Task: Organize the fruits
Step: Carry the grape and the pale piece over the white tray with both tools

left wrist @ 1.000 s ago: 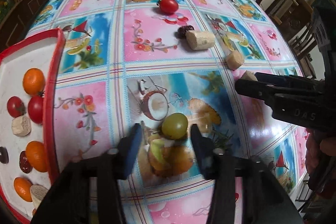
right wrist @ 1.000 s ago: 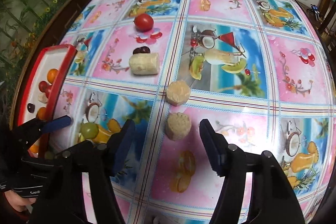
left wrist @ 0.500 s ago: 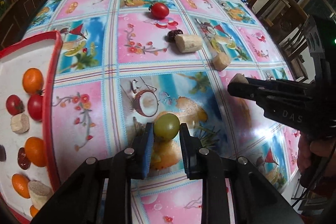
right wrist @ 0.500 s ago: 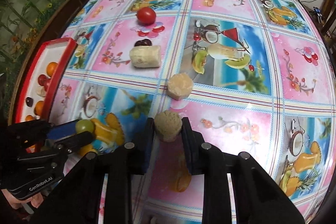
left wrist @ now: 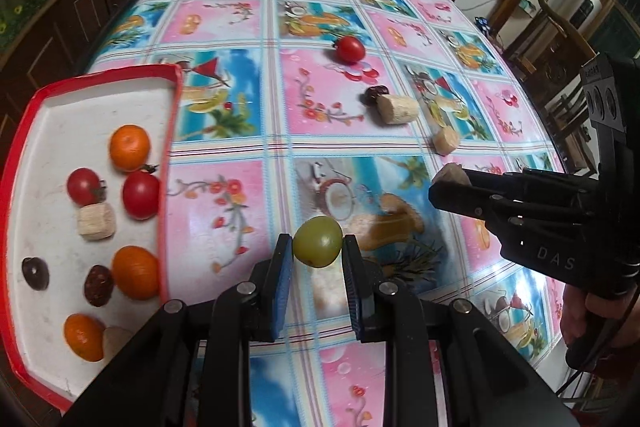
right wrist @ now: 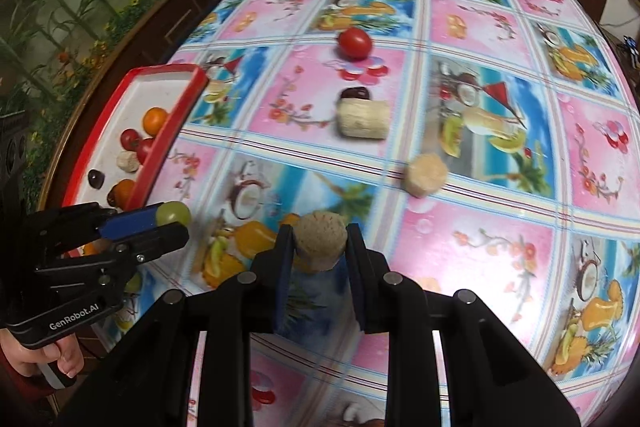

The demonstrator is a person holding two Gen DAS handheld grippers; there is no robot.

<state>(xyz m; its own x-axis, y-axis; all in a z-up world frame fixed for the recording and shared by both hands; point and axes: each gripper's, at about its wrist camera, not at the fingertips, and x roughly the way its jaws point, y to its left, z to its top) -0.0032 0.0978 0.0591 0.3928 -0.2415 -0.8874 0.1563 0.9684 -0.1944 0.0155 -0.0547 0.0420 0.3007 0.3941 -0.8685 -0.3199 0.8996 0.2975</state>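
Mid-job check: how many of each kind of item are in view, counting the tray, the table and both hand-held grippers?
Oranges: 3
Tomatoes: 3
Beige chunks: 5
Dark dried fruits: 3
Green grape: 1
Total: 15

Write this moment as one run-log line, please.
left gripper: shut on green grape | right gripper: shut on beige chunk
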